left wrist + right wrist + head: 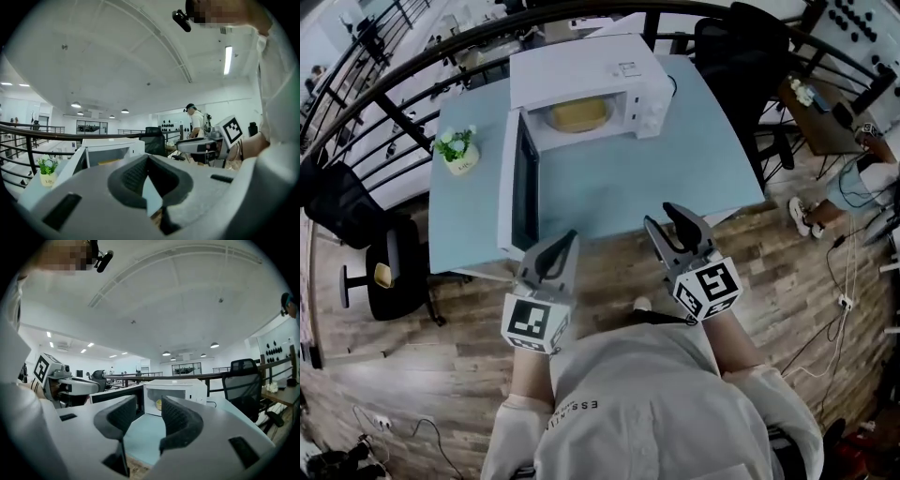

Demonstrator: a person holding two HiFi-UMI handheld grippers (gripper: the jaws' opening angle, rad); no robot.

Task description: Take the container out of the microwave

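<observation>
A white microwave (pixel 581 70) stands at the back of the light blue table (pixel 675 159), its door (pixel 517 183) swung wide open to the left. Inside lies a tan container (pixel 577 114), which shows as a yellow sliver in the right gripper view (pixel 159 404) and the left gripper view (pixel 108 161). Both grippers hover over the table's front edge, well short of the microwave. My left gripper (pixel 565 242) (pixel 148 158) is shut with nothing in it, just in front of the door's end. My right gripper (pixel 659 215) (pixel 148 402) is open and empty, pointing at the cavity.
A small potted plant (pixel 459 150) sits on the table left of the microwave. Black office chairs stand at the left (pixel 389 262) and behind the table (pixel 741 47). A curved black railing (pixel 412 70) runs behind. A person (pixel 862 178) sits at the far right.
</observation>
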